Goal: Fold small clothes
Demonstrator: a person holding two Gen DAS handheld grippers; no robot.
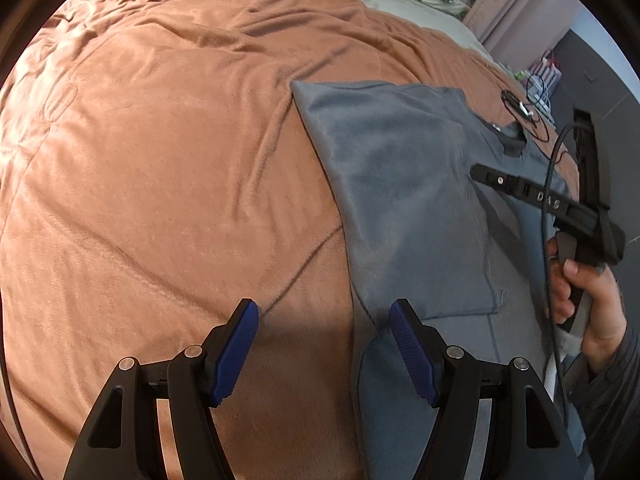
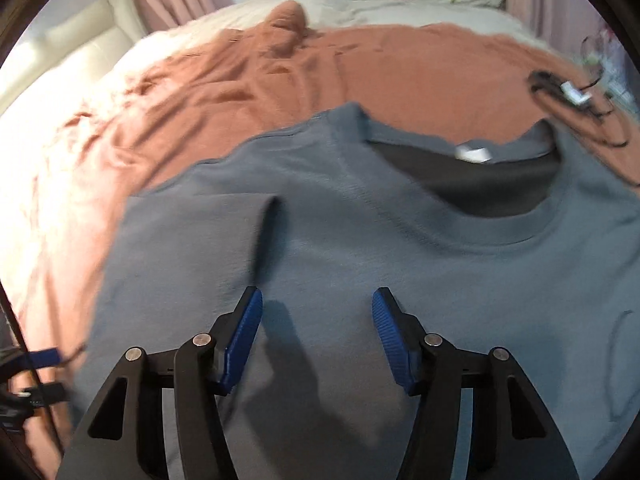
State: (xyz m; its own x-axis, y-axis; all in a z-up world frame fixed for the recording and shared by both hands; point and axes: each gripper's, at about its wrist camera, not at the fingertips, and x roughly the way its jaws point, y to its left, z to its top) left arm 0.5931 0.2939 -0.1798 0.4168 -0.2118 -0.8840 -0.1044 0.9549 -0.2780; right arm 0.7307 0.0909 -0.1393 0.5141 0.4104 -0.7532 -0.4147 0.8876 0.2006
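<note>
A grey shirt (image 2: 360,264) lies flat on the brown blanket (image 1: 160,160) covering the bed, one side folded over, while the left tool (image 1: 324,332) and the right tool (image 2: 318,320) both hover above it, spread apart and gripping nothing.

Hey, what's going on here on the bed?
A person is folding a grey T-shirt spread on an orange-brown blanket, with a hand-held gripper in each hand. One side of the shirt is already folded in over the body. The left gripper hangs open over the shirt's left edge, and the right gripper hangs open above the chest, below the neckline. Neither holds any cloth.
</note>
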